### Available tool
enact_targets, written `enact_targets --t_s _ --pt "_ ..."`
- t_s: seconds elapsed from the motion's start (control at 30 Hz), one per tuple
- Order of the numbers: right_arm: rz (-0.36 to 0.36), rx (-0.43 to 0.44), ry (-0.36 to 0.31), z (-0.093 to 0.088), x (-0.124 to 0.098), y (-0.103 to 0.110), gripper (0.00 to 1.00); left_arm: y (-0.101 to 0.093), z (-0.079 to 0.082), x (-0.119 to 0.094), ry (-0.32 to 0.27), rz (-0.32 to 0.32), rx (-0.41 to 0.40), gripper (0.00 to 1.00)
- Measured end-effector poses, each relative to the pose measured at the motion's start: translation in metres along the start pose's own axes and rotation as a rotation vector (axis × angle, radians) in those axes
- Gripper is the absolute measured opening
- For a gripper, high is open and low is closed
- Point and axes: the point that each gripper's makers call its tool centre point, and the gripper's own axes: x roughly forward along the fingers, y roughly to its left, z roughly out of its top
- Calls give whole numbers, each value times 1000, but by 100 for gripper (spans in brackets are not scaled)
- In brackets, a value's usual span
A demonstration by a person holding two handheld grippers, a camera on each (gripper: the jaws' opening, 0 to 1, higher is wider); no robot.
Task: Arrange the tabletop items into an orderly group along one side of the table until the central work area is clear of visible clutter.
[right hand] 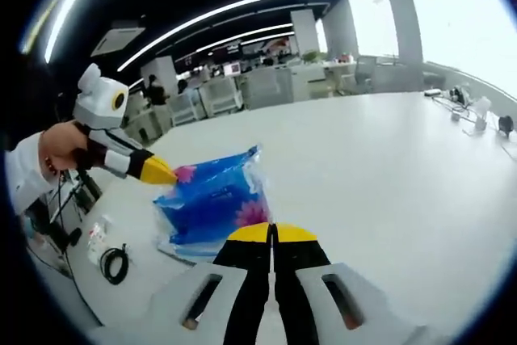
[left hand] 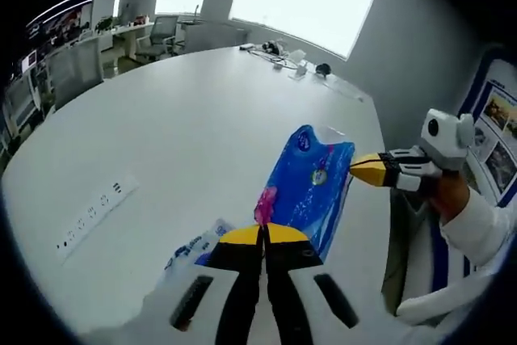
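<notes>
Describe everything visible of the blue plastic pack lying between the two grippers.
The blue plastic pack is a soft, glossy, crinkled film bag, blue with pink flower prints and a small round logo. It lies flat on the white table near its edge. The left gripper and the right gripper, jaws together, meet it at opposite ends; whether they pinch the film cannot be told.

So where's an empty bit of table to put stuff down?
The wide white table is bare between the blue plastic tissue pack, the inset socket strip and the far cables. It is crowded around the pack, where the left gripper and right gripper meet.
</notes>
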Motion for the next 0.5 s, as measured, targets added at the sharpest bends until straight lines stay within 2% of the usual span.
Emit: enact_targets --t_s 0.27,0.5 --pt "-35 21 16 -12 8 -27 0 0 -1 36 53 -20 22 0" --pt "-45 32 52 -31 20 -33 0 11 -12 59 95 -26 10 0"
